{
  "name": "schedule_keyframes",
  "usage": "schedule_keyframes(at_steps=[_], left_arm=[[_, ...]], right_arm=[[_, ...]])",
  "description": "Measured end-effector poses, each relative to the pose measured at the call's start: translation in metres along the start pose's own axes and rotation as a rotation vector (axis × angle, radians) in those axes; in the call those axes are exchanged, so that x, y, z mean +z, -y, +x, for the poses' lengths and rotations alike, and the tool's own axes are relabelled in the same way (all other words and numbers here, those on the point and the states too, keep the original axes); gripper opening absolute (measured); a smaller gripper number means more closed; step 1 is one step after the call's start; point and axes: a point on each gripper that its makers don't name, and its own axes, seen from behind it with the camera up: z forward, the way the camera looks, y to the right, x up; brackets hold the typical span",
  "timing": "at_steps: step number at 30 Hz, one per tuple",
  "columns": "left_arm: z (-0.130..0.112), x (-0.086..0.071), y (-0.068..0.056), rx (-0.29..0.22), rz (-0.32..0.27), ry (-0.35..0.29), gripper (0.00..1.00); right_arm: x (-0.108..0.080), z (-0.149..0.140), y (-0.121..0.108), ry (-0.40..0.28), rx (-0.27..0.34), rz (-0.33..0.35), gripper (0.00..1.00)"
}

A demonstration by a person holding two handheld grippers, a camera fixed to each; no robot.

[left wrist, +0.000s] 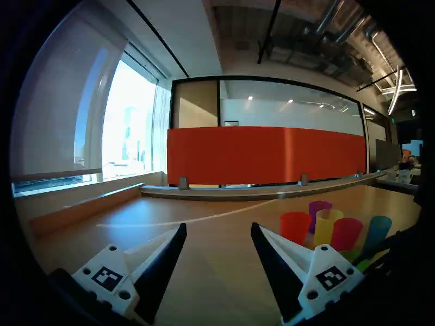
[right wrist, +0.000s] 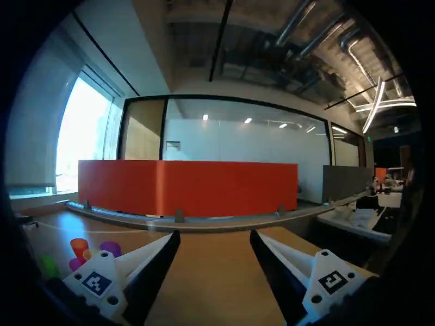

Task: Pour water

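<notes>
Right now, the left gripper (left wrist: 217, 227) is held low over the wooden counter (left wrist: 212, 293), and its 2 fingers (left wrist: 163, 258) are spread wide with nothing gripped between them. A cluster of plastic cups (left wrist: 331, 225) is found on the right of the left gripper view, just past that gripper's right finger. An orange cup (left wrist: 294, 225) is placed at the front left, a purple cup (left wrist: 318, 207) behind it, a yellow cup (left wrist: 328, 225) in the middle, a pink cup (left wrist: 346, 233) beside that and a teal cup (left wrist: 378, 231) at the far right. All 5 are stood upright on the counter and packed close together. Whether they touch, or whether any holds water, cannot be told. A thin pale cable (left wrist: 190, 220) is laid across the wood beyond the fingertips.

Over in the right gripper view, the right gripper (right wrist: 215, 233) is likewise held above the counter, fingers parted and nothing clasped. Coloured cups (right wrist: 80, 247) are spotted small at the lower left of that view, beside the left finger and well apart from the open gap. A long orange partition (left wrist: 261, 155) is set along the counter's far edge, glass panels (left wrist: 288, 106) are seen behind it, and a bright window (left wrist: 128, 130) is caught at the left
</notes>
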Motion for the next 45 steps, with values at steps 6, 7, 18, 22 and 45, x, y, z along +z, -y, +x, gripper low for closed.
schedule_keyframes(at_steps=[6,7,18,22,45], left_arm=[[0.0,0.0,0.001,0.0,0.0,0.0,0.87],[0.0,0.0,0.001,0.0,0.0,0.0,0.87],[0.0,0.0,0.0,0.0,0.0,0.0,0.87],[0.0,0.0,0.0,0.0,0.0,0.0,0.87],[0.0,0.0,0.001,0.001,0.0,0.0,0.87]], right_arm=[[-0.004,-0.014,0.0,-0.004,-0.03,-0.01,0.99],[-0.004,-0.017,0.0,-0.004,-0.035,-0.013,0.99],[-0.004,-0.038,0.011,-0.022,-0.01,0.022,0.99],[-0.002,-0.048,0.011,-0.017,0.013,0.03,0.99],[0.005,-0.086,0.029,0.0,-0.016,0.082,0.99]])
